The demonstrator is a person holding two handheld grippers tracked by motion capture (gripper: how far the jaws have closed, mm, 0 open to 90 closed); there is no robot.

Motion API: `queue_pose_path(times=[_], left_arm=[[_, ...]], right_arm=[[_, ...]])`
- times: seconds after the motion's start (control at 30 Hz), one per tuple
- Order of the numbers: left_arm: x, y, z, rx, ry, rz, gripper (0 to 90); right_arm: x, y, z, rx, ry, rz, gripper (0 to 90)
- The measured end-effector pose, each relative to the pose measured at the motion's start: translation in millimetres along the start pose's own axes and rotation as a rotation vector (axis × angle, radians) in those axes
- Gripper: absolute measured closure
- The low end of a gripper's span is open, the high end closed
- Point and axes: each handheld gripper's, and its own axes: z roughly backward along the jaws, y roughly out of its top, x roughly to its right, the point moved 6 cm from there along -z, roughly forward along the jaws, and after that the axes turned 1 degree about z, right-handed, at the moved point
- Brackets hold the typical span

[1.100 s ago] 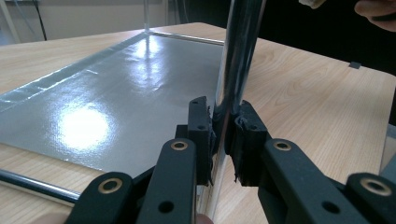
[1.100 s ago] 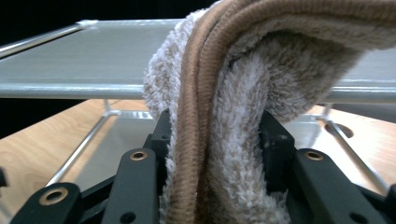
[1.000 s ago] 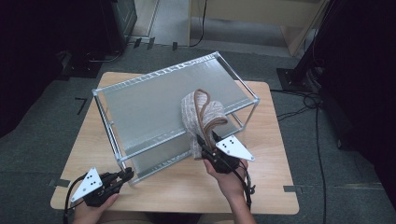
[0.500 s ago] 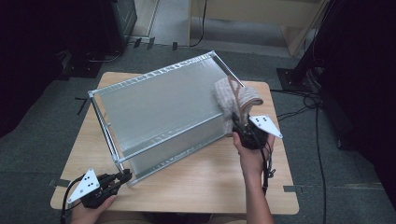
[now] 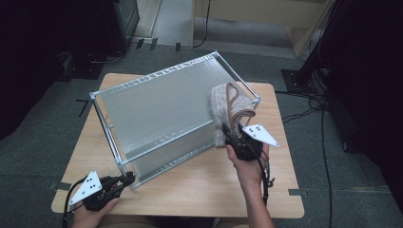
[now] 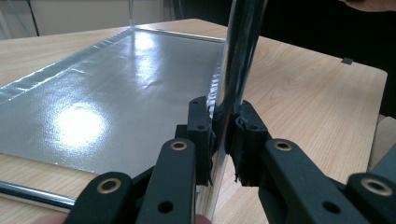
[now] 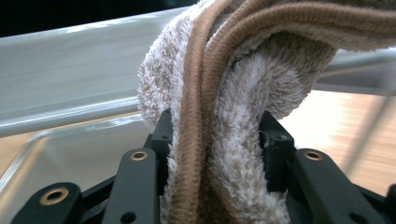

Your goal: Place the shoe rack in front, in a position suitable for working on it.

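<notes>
High view: one towel (image 5: pixel 230 107) pinched by right fingers (image 5: pixel 229 137), left fingers (image 5: pixel 127 178) clamping one rack (image 5: pixel 157 102).

Both tongs are black, built of flat linked bars pinned with brass-coloured rivets and small dark screw holes. The left tongs (image 5: pixel 127 179) carry a grey three-cornered plate marked with a few black dots, and a black cable curls from their rear. The right tongs (image 5: pixel 227 132) bear the same dotted grey plate, with a black cable trailing back along the forearm. Their square jaw pads look worn and frayed at the edges. The forearms are bare, without sleeves.
</notes>
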Motion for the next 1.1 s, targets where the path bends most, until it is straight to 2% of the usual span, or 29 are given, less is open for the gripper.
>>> queue_pose_path(times=[0.03, 0.07, 0.1, 0.13, 0.23, 0.27, 0.4, 0.43, 0.47, 0.5, 0.57, 0.6, 0.63, 0.7, 0.77, 0.87, 0.9, 0.93, 1.07, 1.1], left_arm=[[0.1, 0.0, -0.4, 0.0, -0.002, 0.002, 79.7], [0.1, 0.0, -0.4, 0.0, -0.002, 0.002, 79.7], [0.1, -0.1, -0.5, 0.001, -0.002, 0.004, 79.7], [0.0, -0.2, -0.6, 0.001, -0.002, 0.005, 79.6], [0.1, -0.4, -1.3, 0.002, -0.006, 0.013, 79.5], [0.1, -0.4, -1.3, 0.002, -0.006, 0.013, 79.4], [0.7, -0.7, -2.5, 0.001, -0.004, 0.019, 79.3], [0.7, -0.7, -2.5, 0.001, -0.004, 0.019, 79.3], [0.7, -0.9, -2.8, 0.001, -0.003, 0.018, 79.3], [0.6, -0.9, -2.8, 0.0, -0.003, 0.018, 79.3], [0.6, -1.0, -2.7, -0.002, -0.004, 0.018, 79.3], [0.4, -1.2, -2.7, -0.003, -0.004, 0.015, 79.3], [0.4, -1.2, -2.7, -0.003, -0.004, 0.015, 79.4], [0.4, -1.5, -2.7, -0.006, -0.002, 0.012, 79.4], [0.7, -1.5, -2.7, -0.005, -0.001, 0.014, 79.4], [0.5, -1.7, -2.8, -0.007, 0.001, 0.012, 79.4], [0.5, -1.7, -2.8, -0.007, 0.001, 0.012, 79.4], [0.6, -1.9, -2.8, -0.009, 0.0, 0.012, 79.4], [0.4, -2.1, -3.0, -0.01, 0.001, 0.011, 79.4], [0.4, -2.1, -3.0, -0.01, 0.001, 0.011, 79.4]], right_arm=[[-19.7, -2.1, 1.4, 0.003, 0.049, 0.025, 59.2], [-19.7, -2.1, 1.4, 0.003, 0.049, 0.025, 59.2], [-32.1, -3.5, 2.2, 0.006, 0.081, 0.041, 59.2], [-52.1, -6.9, 4.3, 0.004, 0.135, 0.059, 59.2], [-80.5, -11.8, 8.4, 0.009, 0.21, 0.086, 59.3], [-80.5, -11.8, 8.4, 0.009, 0.21, 0.086, 59.3], [-128.2, -22.0, 16.1, 0.005, 0.336, 0.161, 59.3], [-128.2, -22.0, 16.1, 0.005, 0.336, 0.161, 59.3], [-145.6, -26.5, 18.6, 0.008, 0.388, 0.194, 59.2], [-153.4, -28.9, 19.8, 0.006, 0.41, 0.206, 59.2], [-158.7, -30.7, 20.5, 0.005, 0.427, 0.217, 59.1], [-170.1, -35.4, 21.4, -0.001, 0.462, 0.237, 59.0], [-173.7, -37.1, 21.5, 0.004, 0.468, 0.249, 59.1], [-175.8, -38.2, 21.3, 0.016, 0.46, 0.263, 59.1], [-174.3, -37.8, 21.4, 0.018, 0.456, 0.255, 59.1], [-155.1, -34.2, 17.5, 0.023, 0.405, 0.205, 59.3], [-155.1, -34.2, 17.5, 0.023, 0.405, 0.205, 59.3], [-139.6, -32.0, 16.0, 0.02, 0.373, 0.168, 59.4], [-110.2, -27.3, 13.9, 0.019, 0.294, 0.128, 59.4], [-110.2, -27.3, 13.9, 0.019, 0.294, 0.128, 59.4]])
